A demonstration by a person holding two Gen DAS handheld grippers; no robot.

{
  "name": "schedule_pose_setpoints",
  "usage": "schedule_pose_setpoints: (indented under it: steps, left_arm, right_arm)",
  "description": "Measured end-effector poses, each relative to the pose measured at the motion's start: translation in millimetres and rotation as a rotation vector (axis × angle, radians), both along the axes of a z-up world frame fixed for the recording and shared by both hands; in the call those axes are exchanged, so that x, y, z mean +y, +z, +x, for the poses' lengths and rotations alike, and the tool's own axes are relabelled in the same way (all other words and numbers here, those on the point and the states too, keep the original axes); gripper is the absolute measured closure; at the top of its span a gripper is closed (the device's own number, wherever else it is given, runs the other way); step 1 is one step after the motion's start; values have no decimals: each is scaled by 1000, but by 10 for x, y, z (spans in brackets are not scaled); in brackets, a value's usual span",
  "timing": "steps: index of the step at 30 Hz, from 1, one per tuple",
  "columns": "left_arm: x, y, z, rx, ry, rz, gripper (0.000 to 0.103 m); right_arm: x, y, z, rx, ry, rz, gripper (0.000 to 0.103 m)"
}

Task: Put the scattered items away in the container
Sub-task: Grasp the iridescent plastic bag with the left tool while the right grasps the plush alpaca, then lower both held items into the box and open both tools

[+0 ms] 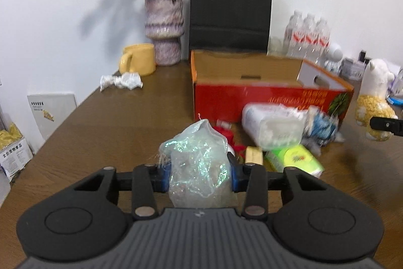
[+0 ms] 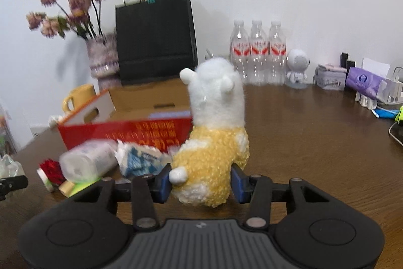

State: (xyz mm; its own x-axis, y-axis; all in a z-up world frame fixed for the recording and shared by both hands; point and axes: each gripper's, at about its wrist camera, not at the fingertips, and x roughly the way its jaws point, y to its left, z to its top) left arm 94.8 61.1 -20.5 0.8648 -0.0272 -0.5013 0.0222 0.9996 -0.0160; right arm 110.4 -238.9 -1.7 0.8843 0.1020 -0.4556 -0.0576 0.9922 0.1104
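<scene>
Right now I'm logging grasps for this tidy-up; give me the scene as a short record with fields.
left gripper: shut on iridescent bag
right gripper: shut on plush alpaca
container: red cardboard box, open, on the table
loose in front of box: plastic bottle, green pack, blue-white wrapper

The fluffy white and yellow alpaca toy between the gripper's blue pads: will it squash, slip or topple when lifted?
The fluffy white and yellow alpaca toy looks like soft plush, so it would probably squash a little under the right gripper rather than break. Its fuzzy pile likely grips the pads well. The tall white neck stands above the low hold, so it may lean or wobble.
</scene>
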Motion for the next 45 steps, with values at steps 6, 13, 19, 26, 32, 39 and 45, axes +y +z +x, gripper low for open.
schedule_pose_setpoints:
  steps: [6, 13, 19, 26, 32, 39, 45]
  left_arm:
    - [-46, 476, 153, -80, -60, -44, 61]
    - [-228, 897, 1011, -49, -82, -53, 60]
    - [-404, 844, 1879, 100, -57, -55, 60]
    - [-594, 496, 2544, 255, -21, -56, 60]
    - [-737, 251, 2894, 359, 5, 6, 60]
    - [-812, 39, 2968, 422, 25, 43, 54]
    - [-846, 47, 2899, 393, 43, 72, 29]
  right_arm:
    - [9, 404, 62, -112, 57, -7, 58]
    - [94, 774, 791, -102, 128, 5, 58]
    - [139, 674, 1636, 57, 127, -1, 58]
    - [242, 321, 2223, 190, 131, -51, 58]
    - [321, 81, 2484, 293, 135, -58, 58]
    - [374, -47, 2549, 344, 136, -68, 53]
    - [315, -71, 2607, 373, 109, -38, 45]
